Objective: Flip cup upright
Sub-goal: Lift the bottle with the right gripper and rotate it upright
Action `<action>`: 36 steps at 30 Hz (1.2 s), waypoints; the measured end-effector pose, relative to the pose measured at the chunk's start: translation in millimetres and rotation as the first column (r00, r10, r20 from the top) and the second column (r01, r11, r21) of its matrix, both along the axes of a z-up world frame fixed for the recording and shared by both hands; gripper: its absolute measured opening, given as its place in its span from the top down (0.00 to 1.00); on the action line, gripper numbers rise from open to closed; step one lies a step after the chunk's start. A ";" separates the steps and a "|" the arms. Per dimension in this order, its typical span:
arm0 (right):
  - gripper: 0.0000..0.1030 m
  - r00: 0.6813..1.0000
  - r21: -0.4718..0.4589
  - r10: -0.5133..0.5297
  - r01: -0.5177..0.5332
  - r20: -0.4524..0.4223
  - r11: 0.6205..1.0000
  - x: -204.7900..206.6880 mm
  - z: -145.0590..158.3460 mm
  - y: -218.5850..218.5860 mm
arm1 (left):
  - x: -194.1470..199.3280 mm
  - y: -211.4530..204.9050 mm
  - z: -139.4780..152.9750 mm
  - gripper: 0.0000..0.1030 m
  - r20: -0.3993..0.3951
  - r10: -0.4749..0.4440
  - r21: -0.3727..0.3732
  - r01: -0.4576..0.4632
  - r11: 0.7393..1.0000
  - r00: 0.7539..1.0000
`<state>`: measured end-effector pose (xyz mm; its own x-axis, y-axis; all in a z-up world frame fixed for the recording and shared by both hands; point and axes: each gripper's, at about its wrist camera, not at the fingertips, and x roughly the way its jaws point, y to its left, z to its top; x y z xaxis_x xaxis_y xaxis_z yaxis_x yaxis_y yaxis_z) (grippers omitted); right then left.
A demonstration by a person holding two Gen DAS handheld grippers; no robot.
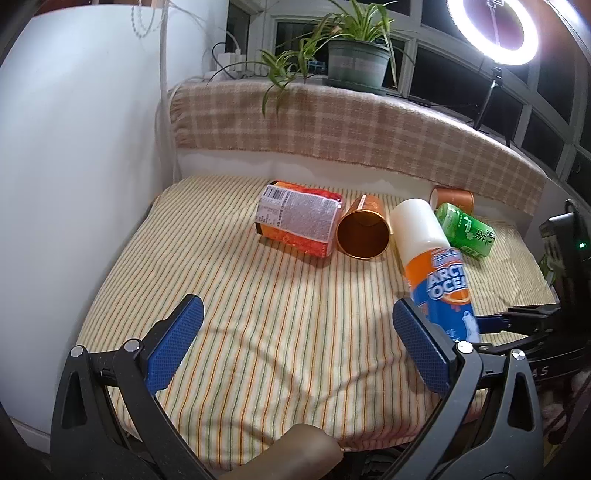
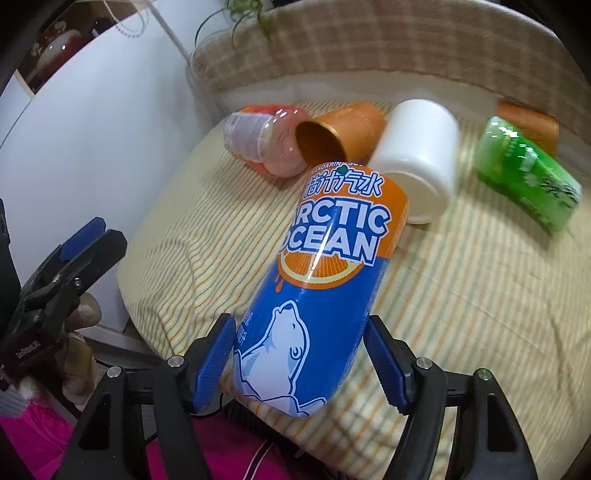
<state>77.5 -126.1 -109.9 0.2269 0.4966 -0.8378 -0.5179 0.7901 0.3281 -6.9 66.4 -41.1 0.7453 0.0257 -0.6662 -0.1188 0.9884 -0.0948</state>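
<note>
My right gripper (image 2: 301, 363) is shut on a tall Arctic Ocean cup (image 2: 325, 280), blue and orange with a white polar bear, gripped at its blue end. The cup is tilted above the striped cloth (image 2: 461, 295), and its white cap (image 2: 417, 155) points away. In the left wrist view the same cup (image 1: 436, 273) leans at the right, with the right gripper's fingers (image 1: 498, 321) beside it. My left gripper (image 1: 295, 347) is open and empty, low over the near part of the cloth (image 1: 258, 314).
A gold cup (image 1: 364, 230) lies on its side with its mouth toward me, beside an orange packet with a white label (image 1: 299, 221). A green can (image 1: 465, 229) and another gold can (image 1: 454, 199) lie at the back right. A plaid backrest (image 1: 351, 125), potted plant (image 1: 358, 62) and ring light (image 1: 495, 26) stand behind.
</note>
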 end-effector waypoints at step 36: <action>0.21 0.873 0.141 -0.487 0.480 0.015 0.866 -37.5 8.0 -160.6 | 104.7 -46.8 -62.2 0.18 -0.277 -0.316 -0.548 0.121 0.828 0.907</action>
